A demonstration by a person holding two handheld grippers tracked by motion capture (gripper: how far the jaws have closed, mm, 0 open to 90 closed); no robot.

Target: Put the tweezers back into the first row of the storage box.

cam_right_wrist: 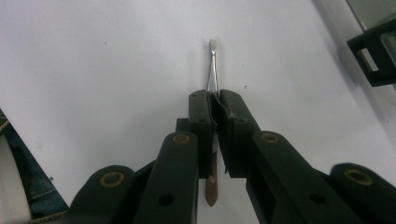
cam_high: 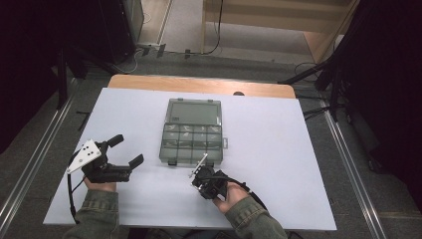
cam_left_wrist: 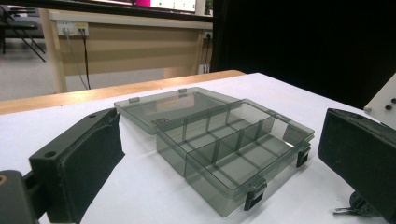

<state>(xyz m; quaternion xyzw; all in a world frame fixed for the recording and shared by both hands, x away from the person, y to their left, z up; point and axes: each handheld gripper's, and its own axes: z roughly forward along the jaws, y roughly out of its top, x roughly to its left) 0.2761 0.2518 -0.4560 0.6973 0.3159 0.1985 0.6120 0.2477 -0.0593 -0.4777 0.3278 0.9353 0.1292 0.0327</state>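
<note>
The slim metal tool, a tweezer-like piece with a flat silver tip and a brownish rear end, was clamped between the jaws of your right gripper, its tip projecting beyond them toward 12 o'clock in the right gripper view and its rear end showing below the pads. In the high view the tool pointed toward 1 o'clock from the right gripper, with its tip close to the front edge of the organiser box, and whether it touched the box could not be told. The box, of smoky transparent plastic, lay open near the centre of the white tabletop, its lid folded back flat toward 12 o'clock and its divided compartments facing up; in the left gripper view the box showed two black latches on its near wall. Your left gripper rested at about 9 o'clock from the box, well apart from it, with its jaws spread wide and nothing between them; its grey three-cornered plate sat on top. Your right hand held its gripper from the 6 o'clock edge of the table.
</note>
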